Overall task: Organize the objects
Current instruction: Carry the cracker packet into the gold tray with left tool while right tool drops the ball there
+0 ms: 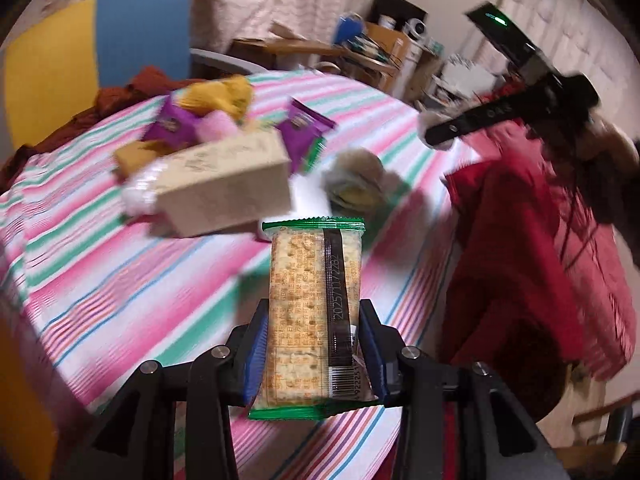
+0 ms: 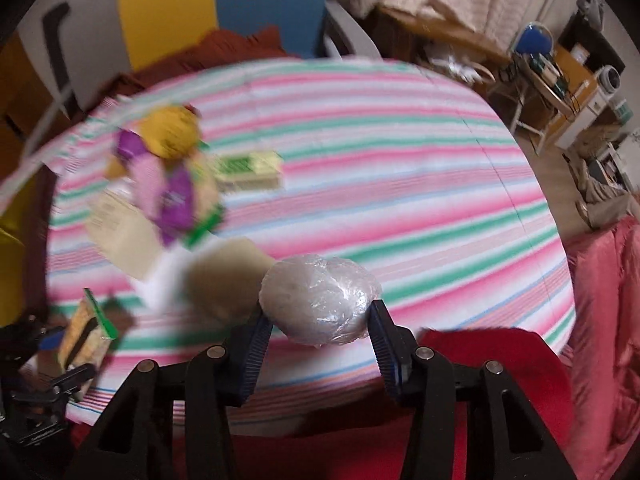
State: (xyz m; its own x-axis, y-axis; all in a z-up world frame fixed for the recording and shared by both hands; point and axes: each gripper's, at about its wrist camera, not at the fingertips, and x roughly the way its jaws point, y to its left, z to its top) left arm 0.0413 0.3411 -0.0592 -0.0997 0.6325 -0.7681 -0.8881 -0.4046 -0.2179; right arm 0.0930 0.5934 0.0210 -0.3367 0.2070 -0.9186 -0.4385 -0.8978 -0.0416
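While both tongs hovered over the striped worktop:
left tongs: clamped green-edged cracker packet, raised
right tongs: gripped clear-wrapped round bun, raised
snack pile: worktop's far left

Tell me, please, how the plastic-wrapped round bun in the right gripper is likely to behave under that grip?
The wrapped bun looks soft and rounded, so it probably squashes if the right gripper squeezes harder. Its glossy, crinkled film suggests it may slip between the fingers. Set down on the striped cloth, it seems unlikely to roll far, though blur limits certainty.
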